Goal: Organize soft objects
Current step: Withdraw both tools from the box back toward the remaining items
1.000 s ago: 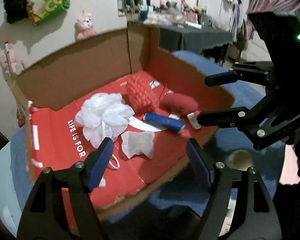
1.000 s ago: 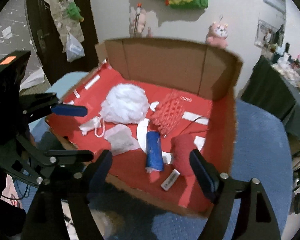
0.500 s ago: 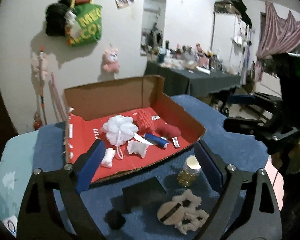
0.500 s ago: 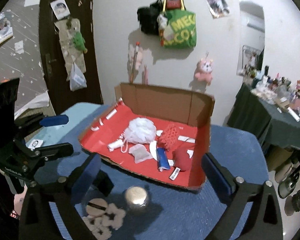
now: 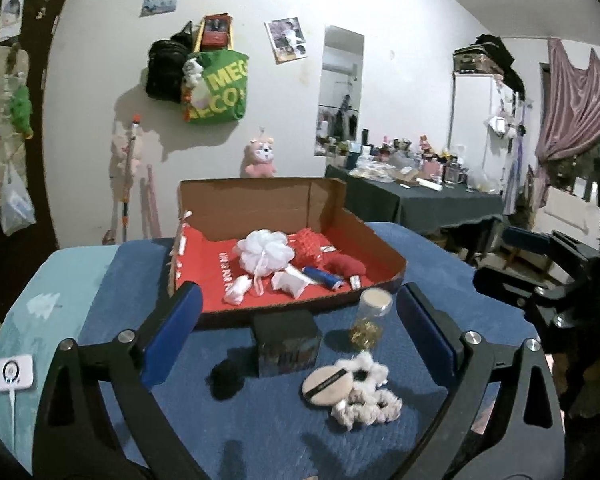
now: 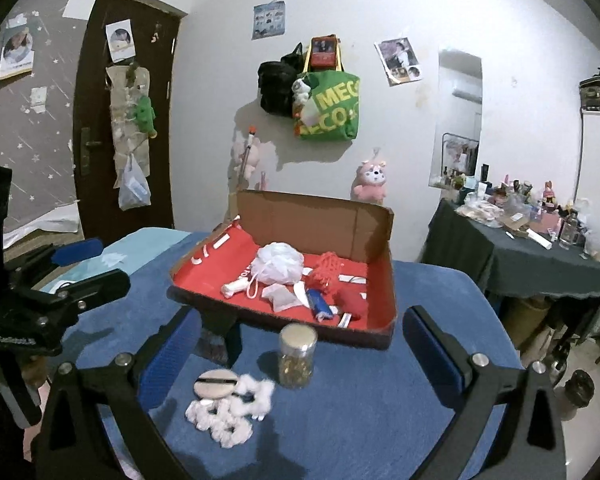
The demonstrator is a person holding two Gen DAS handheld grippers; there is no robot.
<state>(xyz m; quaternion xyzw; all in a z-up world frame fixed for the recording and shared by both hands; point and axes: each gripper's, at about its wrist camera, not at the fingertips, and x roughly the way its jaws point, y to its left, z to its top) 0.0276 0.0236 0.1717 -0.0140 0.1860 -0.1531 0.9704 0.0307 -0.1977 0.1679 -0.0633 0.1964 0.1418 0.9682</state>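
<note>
Both wrist views low, facing shared box point(image 5: 364, 236)

Home bedroom: pink plush toy point(image 6: 371, 181) hung on wall, cosmetics-crowded dark-clothed table point(image 6: 536, 240), pink draped curtain point(image 5: 580, 100).

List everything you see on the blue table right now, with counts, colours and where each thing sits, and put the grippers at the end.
cardboard box: one, brown with red lining, far part of the blue cloth.
bath pouf: one, white, in the box, middle.
knitted piece: one, red, in the box beside the pouf.
plush piece: one, dark red, in the box, right part.
blue tube: one, in the box, near edge.
jar: one, clear with pale lid, gold contents, in front of the box.
black box: one, in front of the cardboard box.
black pompom: one, left of the black box.
powder puff: one, beige with black strap, near edge.
scrunchies: cream, count unclear, touching the puff.
left gripper: open, empty.
right gripper: open, empty.
</note>
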